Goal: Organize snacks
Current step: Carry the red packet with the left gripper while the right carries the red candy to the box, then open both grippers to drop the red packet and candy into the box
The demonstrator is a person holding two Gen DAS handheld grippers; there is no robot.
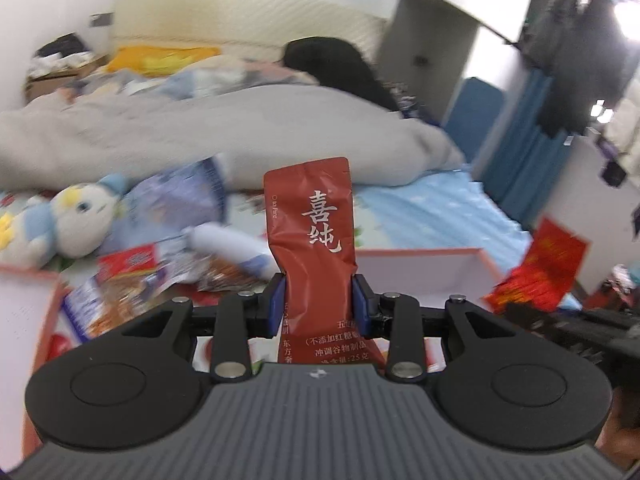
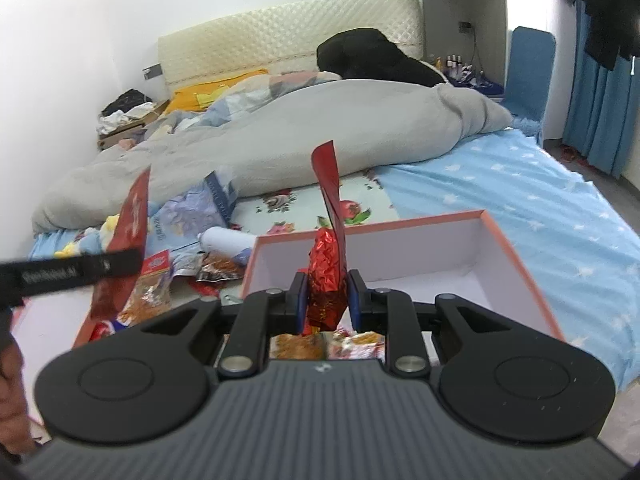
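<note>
Grey duvet (image 2: 280, 136), plush toy (image 1: 76, 216), blue curtain (image 2: 600, 112), cream headboard (image 2: 288, 36).

The brown-red sachet (image 1: 310, 240) had its lower end hidden behind the left gripper's body; the snack wrappers (image 1: 132, 292) on the bed were blurred, their print unreadable.

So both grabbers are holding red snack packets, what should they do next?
Probably carry the left gripper's dark red packet across into the pink-rimmed box: both grippers are already shut on packets, and that box's white floor looks mostly bare.
</note>
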